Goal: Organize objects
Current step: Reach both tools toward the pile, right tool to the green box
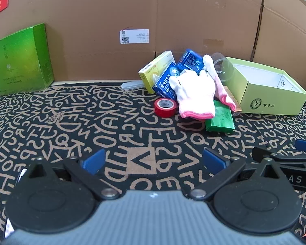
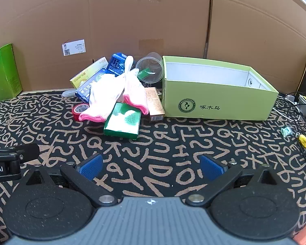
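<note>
A pile of objects lies against the cardboard wall: white gloves with pink cuffs [image 1: 193, 94] [image 2: 110, 100], blue medicine boxes [image 1: 166, 83] [image 2: 117, 63], a yellow box [image 1: 156, 69] [image 2: 87, 75], a red tape roll [image 1: 165, 107] [image 2: 79, 110], a green packet [image 1: 220, 120] [image 2: 123, 122], a tan box [image 2: 155, 104] and a clear plastic cup [image 1: 224, 67] [image 2: 151, 67]. An open light-green box [image 1: 273, 94] [image 2: 216, 94] stands right of the pile. My left gripper [image 1: 153, 161] and right gripper [image 2: 151, 166] are open, empty, well short of the pile.
A tall green box [image 1: 20, 61] [image 2: 2, 73] stands at the back left. A cardboard wall [image 1: 153, 20] [image 2: 149, 20] closes the back. Cables and small items [image 2: 302, 126] lie at the far right. The patterned mat [image 1: 91, 122] [image 2: 173, 143] covers the table.
</note>
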